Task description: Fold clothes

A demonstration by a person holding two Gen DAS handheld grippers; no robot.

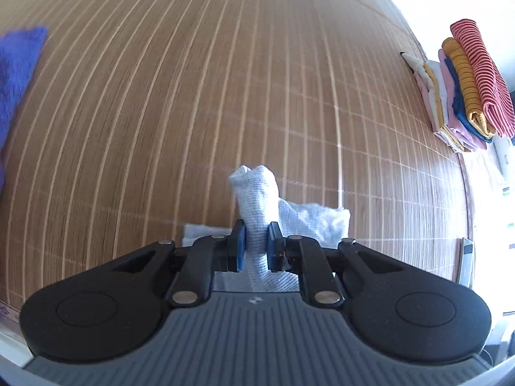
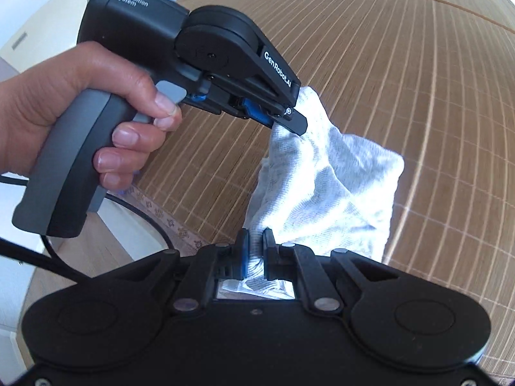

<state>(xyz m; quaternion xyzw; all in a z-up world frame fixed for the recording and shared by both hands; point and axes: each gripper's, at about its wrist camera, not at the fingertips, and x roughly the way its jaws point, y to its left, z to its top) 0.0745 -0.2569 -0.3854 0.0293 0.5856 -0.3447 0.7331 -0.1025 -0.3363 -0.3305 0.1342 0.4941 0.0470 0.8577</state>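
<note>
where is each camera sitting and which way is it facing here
Left wrist: sits on the left gripper, looking down along its jaws at the bamboo mat; jaws pinch the white garment; a stack of folded clothes lies far right, a blue cloth at left.
Right wrist: sits on the right gripper, facing down at the same mat; shows the person's left hand holding the other gripper.
Shared: the white garment, gripped by both, and the mat.
</note>
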